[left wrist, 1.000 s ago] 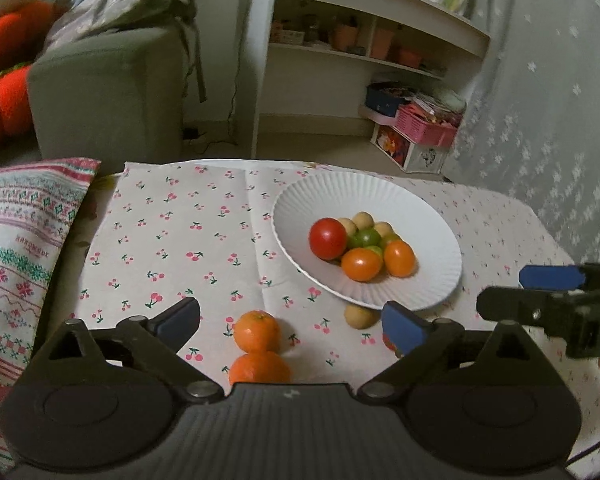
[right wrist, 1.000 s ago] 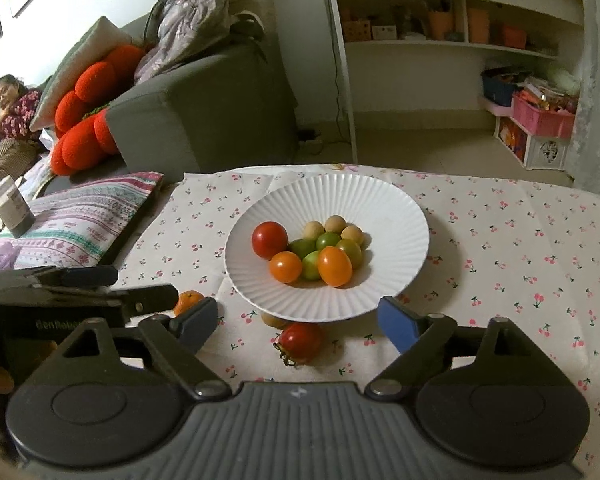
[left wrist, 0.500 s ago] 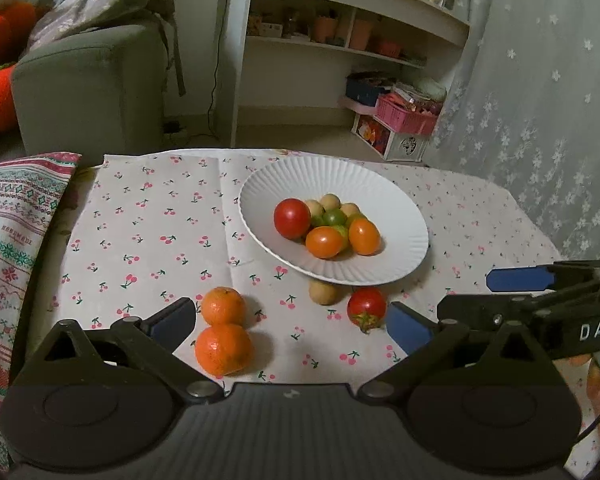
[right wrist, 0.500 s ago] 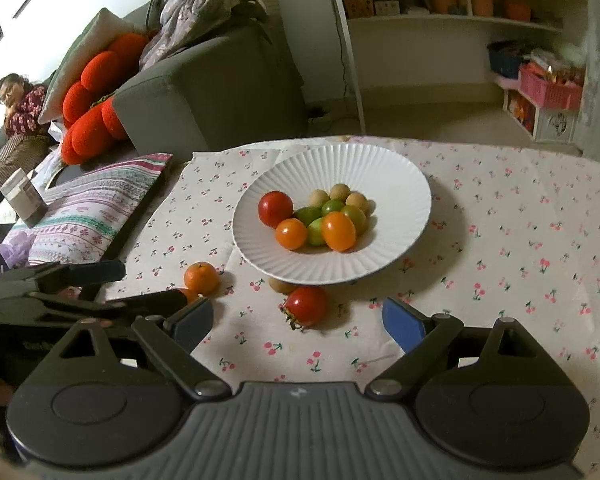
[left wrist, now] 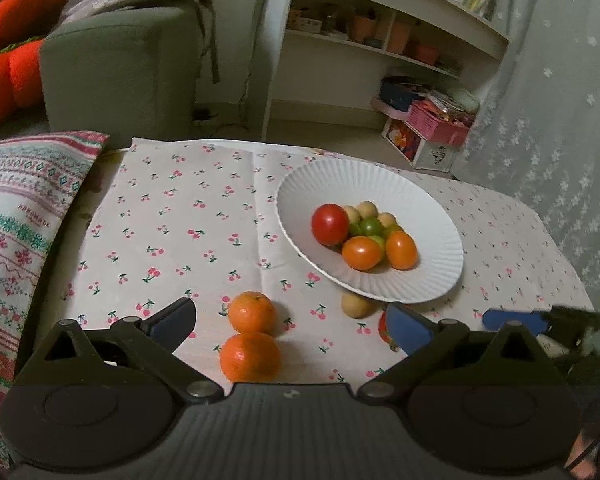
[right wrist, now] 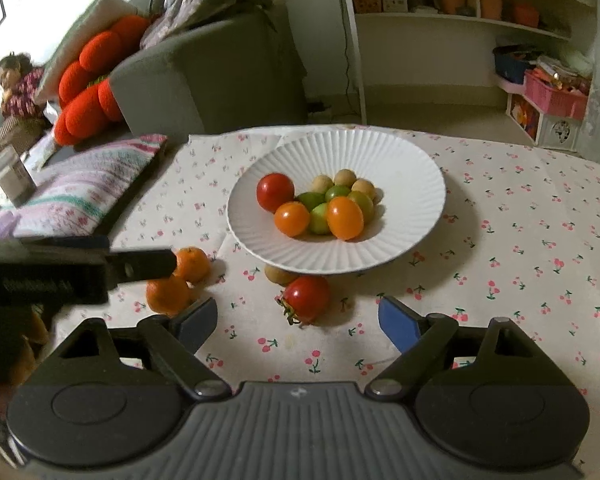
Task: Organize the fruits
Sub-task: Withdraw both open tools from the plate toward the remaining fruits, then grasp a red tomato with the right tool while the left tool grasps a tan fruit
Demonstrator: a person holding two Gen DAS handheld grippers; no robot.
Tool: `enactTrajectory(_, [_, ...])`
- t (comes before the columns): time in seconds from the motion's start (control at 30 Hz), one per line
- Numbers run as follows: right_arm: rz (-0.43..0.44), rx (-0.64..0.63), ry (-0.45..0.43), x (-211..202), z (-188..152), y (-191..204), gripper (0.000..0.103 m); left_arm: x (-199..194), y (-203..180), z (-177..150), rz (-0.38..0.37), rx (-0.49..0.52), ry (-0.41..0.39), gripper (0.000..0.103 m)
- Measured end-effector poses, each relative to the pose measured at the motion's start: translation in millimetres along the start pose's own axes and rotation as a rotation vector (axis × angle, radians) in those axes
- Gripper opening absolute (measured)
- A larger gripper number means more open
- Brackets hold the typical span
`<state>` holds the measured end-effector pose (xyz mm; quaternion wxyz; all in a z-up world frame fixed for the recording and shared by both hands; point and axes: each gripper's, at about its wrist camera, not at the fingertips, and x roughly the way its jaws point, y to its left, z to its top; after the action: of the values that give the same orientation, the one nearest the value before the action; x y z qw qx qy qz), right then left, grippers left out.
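A white ribbed plate [left wrist: 432, 288] [right wrist: 412, 184] holds a red tomato [left wrist: 329, 224] [right wrist: 275, 192], two orange tomatoes, green fruits and small tan fruits. Two mandarins [left wrist: 252, 312] [right wrist: 168, 294] lie on the cloth near the plate's front left. A loose red tomato [right wrist: 306, 298] and a small tan fruit [left wrist: 356, 305] [right wrist: 278, 274] lie in front of the plate. My left gripper [left wrist: 290, 324] is open and empty, with the mandarins between its fingers. My right gripper [right wrist: 298, 322] is open and empty, just before the loose tomato.
A cherry-print cloth [left wrist: 180, 220] covers the table. A patterned cushion [left wrist: 16, 216] lies at the left edge. A grey sofa [left wrist: 120, 64] and white shelves [left wrist: 380, 40] stand behind. A curtain [left wrist: 560, 120] hangs at the right. A person [right wrist: 14, 84] sits far left.
Both grippers have moved forward and lower toward the fruit in front of the plate. The mandarins now sit between my left fingers and the loose tomato is closer to my right fingers.
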<state>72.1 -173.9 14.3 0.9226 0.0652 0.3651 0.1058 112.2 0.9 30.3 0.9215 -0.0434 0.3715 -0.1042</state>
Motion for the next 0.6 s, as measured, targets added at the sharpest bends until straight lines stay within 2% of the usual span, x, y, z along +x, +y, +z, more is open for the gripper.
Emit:
enactTrajectory(0.33, [-0.056, -0.075, -0.007, 26.7, -2.8, 14.4, 0.076, 14.9, -0.3, 2.7, 0.010, 0.003, 0.010, 0.091])
enactTrajectory(0.53, [-0.075, -0.066, 0.008, 41.6, -2.7, 9.1, 0.060, 20.5, -1.7, 3.2, -0.002, 0.016, 0.012, 0.091])
enactTrajectory(0.6, [-0.070, -0.069, 0.017, 44.3, -2.0, 8.5, 0.048, 22.8, -2.0, 3.3, -0.005, 0.020, 0.013, 0.091])
